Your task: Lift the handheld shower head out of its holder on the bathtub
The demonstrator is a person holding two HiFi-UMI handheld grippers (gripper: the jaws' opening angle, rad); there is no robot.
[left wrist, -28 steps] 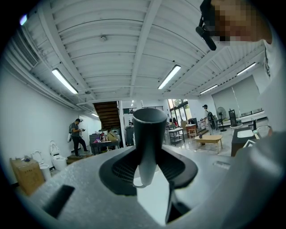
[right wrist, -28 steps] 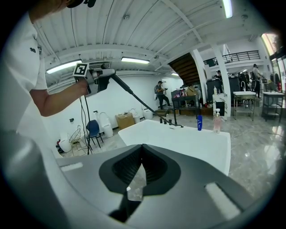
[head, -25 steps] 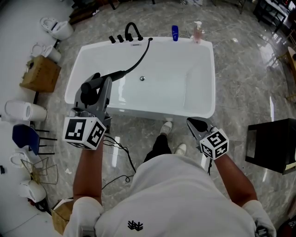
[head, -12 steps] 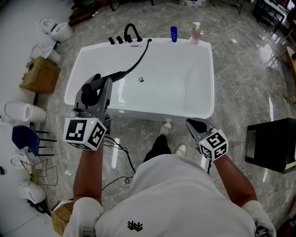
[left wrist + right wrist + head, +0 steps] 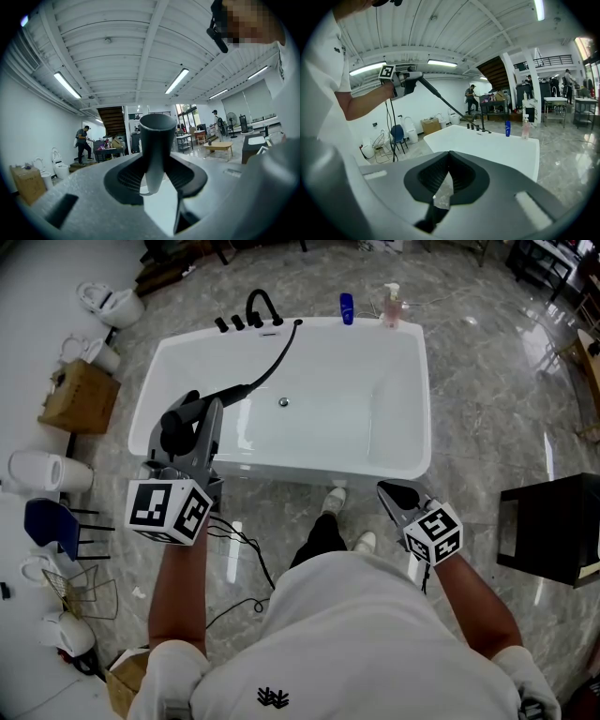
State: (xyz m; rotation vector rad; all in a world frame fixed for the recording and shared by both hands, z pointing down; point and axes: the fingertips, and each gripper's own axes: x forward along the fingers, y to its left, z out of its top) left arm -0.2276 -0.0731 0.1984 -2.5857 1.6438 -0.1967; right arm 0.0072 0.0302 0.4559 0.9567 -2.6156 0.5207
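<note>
The black handheld shower head [image 5: 180,427] is out of its holder and held above the near left corner of the white bathtub [image 5: 403,460]. My left gripper [image 5: 187,442] is shut on its handle [image 5: 156,140], which stands up between the jaws in the left gripper view. Its black hose [image 5: 274,360] runs back to the tub's far rim. In the right gripper view, the left gripper [image 5: 404,83] and the hose [image 5: 440,101] show above the tub [image 5: 487,146]. My right gripper [image 5: 397,493] hangs by the tub's near right corner, jaws [image 5: 449,157] shut with nothing between them.
A black faucet with knobs [image 5: 258,307], a blue bottle [image 5: 346,307] and a pink pump bottle [image 5: 392,306] stand on the far rim. Left of the tub are a cardboard box [image 5: 80,395], toilets [image 5: 47,465] and a blue chair [image 5: 52,521]. A black cabinet [image 5: 553,531] stands right.
</note>
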